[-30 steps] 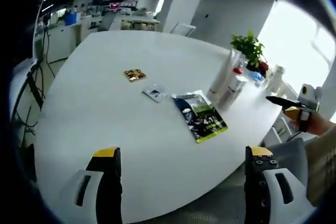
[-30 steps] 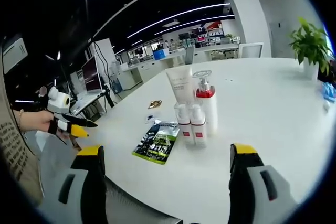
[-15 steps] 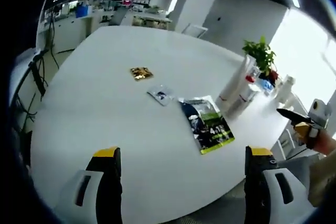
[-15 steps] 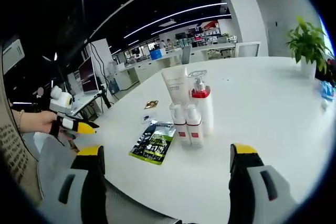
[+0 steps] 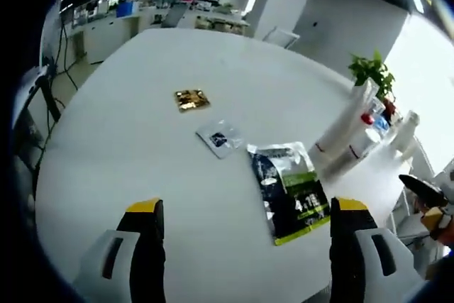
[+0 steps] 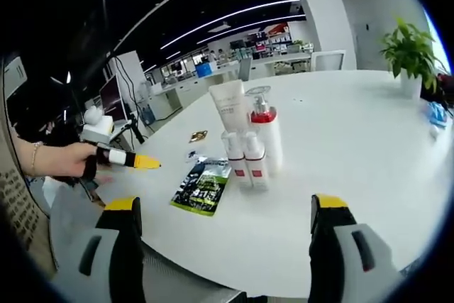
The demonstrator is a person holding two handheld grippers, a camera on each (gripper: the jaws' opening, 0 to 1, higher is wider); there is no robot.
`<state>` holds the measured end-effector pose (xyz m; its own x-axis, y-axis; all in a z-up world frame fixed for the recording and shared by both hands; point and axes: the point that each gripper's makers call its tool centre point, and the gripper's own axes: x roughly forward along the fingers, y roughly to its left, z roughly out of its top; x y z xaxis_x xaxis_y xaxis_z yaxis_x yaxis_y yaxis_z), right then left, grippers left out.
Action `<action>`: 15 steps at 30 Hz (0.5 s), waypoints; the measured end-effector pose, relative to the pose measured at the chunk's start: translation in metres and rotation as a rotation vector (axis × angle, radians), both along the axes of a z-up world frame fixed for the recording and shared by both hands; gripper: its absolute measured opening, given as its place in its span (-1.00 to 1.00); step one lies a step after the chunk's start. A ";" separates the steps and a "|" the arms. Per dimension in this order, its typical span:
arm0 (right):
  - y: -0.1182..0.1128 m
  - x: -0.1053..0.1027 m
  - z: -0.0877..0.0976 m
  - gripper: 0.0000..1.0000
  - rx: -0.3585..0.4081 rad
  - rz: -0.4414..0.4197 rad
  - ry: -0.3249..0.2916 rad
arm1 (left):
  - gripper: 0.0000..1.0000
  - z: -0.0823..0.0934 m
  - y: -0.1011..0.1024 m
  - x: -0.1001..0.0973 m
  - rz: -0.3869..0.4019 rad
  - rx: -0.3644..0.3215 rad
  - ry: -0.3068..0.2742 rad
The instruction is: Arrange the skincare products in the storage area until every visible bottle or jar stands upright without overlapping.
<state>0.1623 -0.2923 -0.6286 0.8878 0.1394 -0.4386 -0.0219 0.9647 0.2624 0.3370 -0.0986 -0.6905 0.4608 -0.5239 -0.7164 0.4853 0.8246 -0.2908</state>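
A white tube (image 6: 228,106), a pump bottle with a red collar (image 6: 264,136) and two small white bottles with red labels (image 6: 242,161) stand upright in a tight cluster on the white table (image 6: 355,175). The same tube (image 5: 342,127) and pump bottle (image 5: 360,138) appear at the right of the left gripper view. A dark green pouch (image 5: 287,189) lies flat, with a small clear sachet (image 5: 218,138) and a gold packet (image 5: 190,99) beyond it. My left gripper (image 5: 247,206) is open over the table's near edge. My right gripper (image 6: 225,204) is open, short of the cluster.
A potted plant (image 6: 408,51) stands at the far right of the table, with a blue item (image 6: 436,115) nearby. A hand holds the left gripper (image 6: 124,160) at the table's left edge. Desks and monitors fill the room behind.
The left gripper has come forward over the table toward the pouch and sachets. The right gripper's view has barely shifted. Nothing on the table has moved.
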 end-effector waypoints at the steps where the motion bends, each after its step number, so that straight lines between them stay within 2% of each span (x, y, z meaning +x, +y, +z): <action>1: 0.000 0.000 -0.001 0.99 0.002 -0.002 0.001 | 0.94 -0.002 -0.003 0.001 0.001 0.003 0.003; 5: -0.001 -0.002 -0.004 0.99 0.006 -0.014 0.010 | 0.94 -0.013 -0.008 0.011 0.040 0.054 0.003; 15: -0.001 -0.007 -0.012 0.99 0.023 -0.037 0.037 | 0.89 -0.028 -0.029 0.042 0.111 0.088 0.031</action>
<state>0.1554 -0.2928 -0.6407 0.8757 0.1174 -0.4684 0.0239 0.9583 0.2848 0.3787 -0.1275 -0.7185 0.4894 -0.4054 -0.7721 0.3820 0.8956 -0.2281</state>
